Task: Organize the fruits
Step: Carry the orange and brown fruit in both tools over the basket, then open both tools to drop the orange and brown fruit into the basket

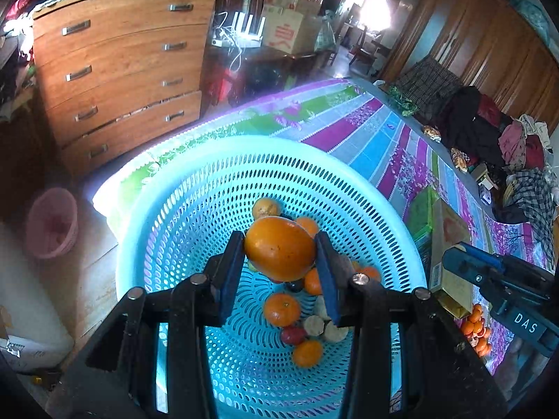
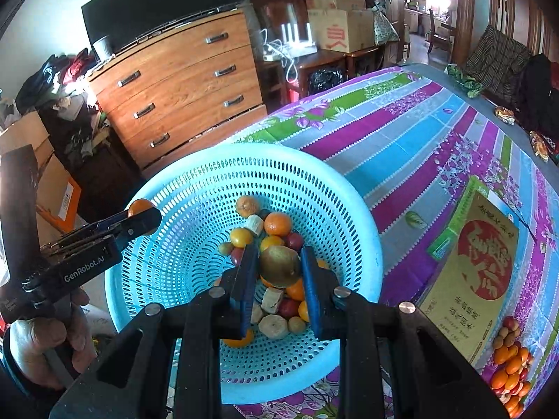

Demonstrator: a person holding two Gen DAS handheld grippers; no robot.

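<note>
Left claw (image 1: 280, 249), seen from its own wrist camera: the two blue pads are clamped on a large orange fruit (image 1: 279, 248), which is held above the bowl of a light-blue perforated basket (image 1: 349, 188). Right claw (image 2: 279, 267), seen from its own wrist camera: the pads are clamped on a brownish-green round fruit (image 2: 279, 265), likewise held over the same basket (image 2: 349, 209).

The basket floor carries small oranges (image 2: 277, 223), dark red fruits (image 2: 294, 241) and pale cut pieces (image 2: 274, 326). The basket stands on a striped floral cloth (image 2: 401, 146) that covers the tabletop.

Readable writing: the side of the left claw's body, as it appears in the right wrist view (image 2: 139, 221), bears "GenRobot.AI"; the right claw's body, in the left wrist view (image 1: 454, 258), bears "DAS". A flat yellow-green box (image 2: 482, 265) beside the basket shows a red disc with Chinese characters, which cannot be made out clearly. Near the box's lower corner lies a heap of loose fruits (image 2: 510, 366) on the cloth. A person's hand (image 2: 45, 335) grips the left claw's handle.
</note>
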